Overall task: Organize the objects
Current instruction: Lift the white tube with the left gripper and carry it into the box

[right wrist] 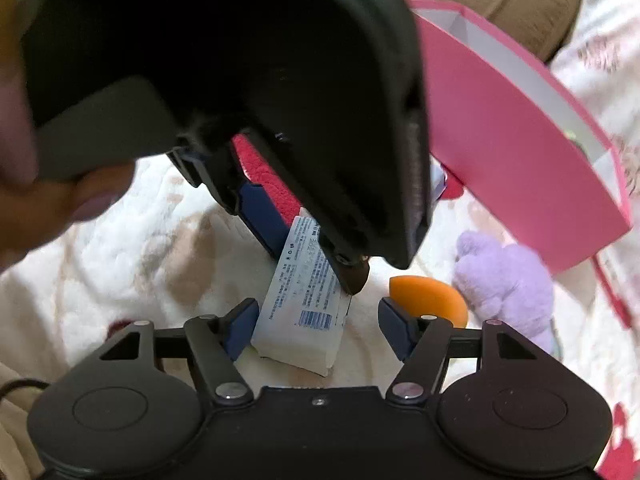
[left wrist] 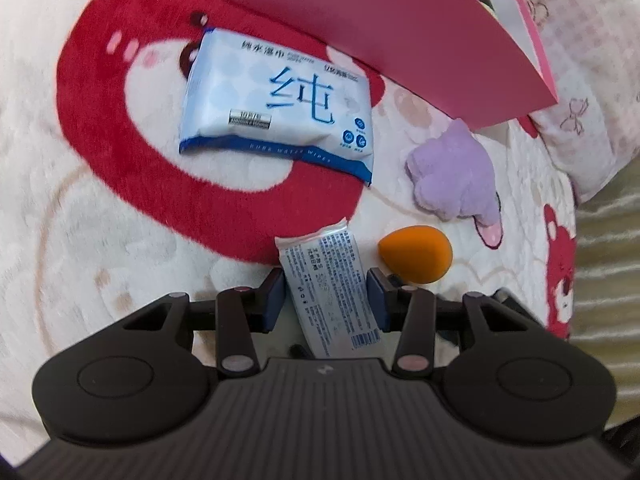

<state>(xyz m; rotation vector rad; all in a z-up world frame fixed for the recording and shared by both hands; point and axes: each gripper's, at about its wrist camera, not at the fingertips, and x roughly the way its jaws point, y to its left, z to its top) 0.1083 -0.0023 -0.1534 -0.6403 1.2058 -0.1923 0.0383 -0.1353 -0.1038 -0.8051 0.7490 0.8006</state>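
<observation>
The small wipes pack [left wrist: 328,280] lies on the blanket [left wrist: 100,260], between the spread fingers of the left gripper [left wrist: 326,294] and the right gripper [right wrist: 318,326]. It should be pinched mid-pack, clear of the orange sponge [left wrist: 416,254], then carried to the far pink box [left wrist: 400,40].

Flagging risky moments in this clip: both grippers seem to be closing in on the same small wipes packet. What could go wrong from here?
1. The left gripper and right gripper both straddle the small packet, fingers open; they may collide or tug it apart.
2. The orange sponge lies beside the left gripper's right-hand finger and could be knocked away.
3. The plush blanket is soft; the packet may sink or slide on closing.
</observation>
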